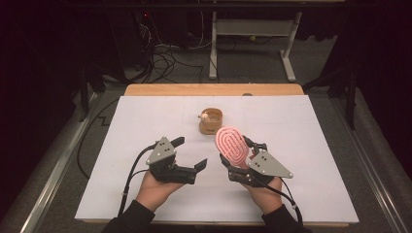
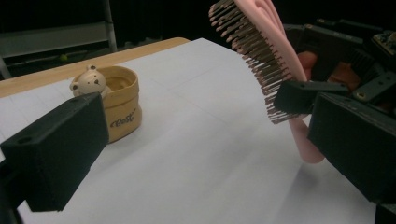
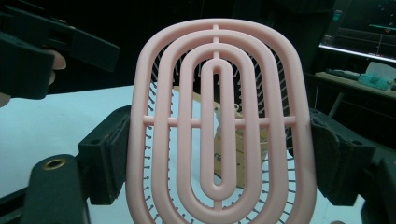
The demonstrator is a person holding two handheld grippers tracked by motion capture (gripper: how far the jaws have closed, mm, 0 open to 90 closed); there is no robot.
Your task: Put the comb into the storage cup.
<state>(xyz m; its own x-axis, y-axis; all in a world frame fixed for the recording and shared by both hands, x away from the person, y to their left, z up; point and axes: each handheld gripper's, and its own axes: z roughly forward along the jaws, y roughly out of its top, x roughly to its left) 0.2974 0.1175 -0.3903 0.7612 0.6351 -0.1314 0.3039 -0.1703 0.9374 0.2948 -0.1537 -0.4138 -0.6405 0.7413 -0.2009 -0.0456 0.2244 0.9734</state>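
White table cover (image 1: 145,121) over a wooden tabletop (image 1: 214,89), whose bare edge shows along the far side.

Right gripper (image 1: 236,161), held in the person's right hand (image 1: 265,194), near-right of centre. Its jaws are clamped on the two sides of a pink vented hairbrush (image 1: 232,144); in the right gripper view the brush head (image 3: 219,126) stands upright between the jaw pads, smooth ribbed back toward the camera, bristles pointing away. In the left gripper view the bristles (image 2: 254,56) face left toward the far-left of the table, and the handle end hangs down clear of the table cover.

Left gripper (image 1: 190,153), held in the left hand (image 1: 154,190), near-left of centre. Jaws spread wide apart, nothing between them; it is held just beside the brush, not touching it.

Small tan cup (image 1: 211,121) with a bear-head figure (image 2: 88,80) on its rim stands on the cover, centre, beyond both grippers and just far-left of the brush head. Lettering on its side, unreadable.

Floor beyond the table: cables (image 1: 165,58), white frame legs (image 1: 289,53).
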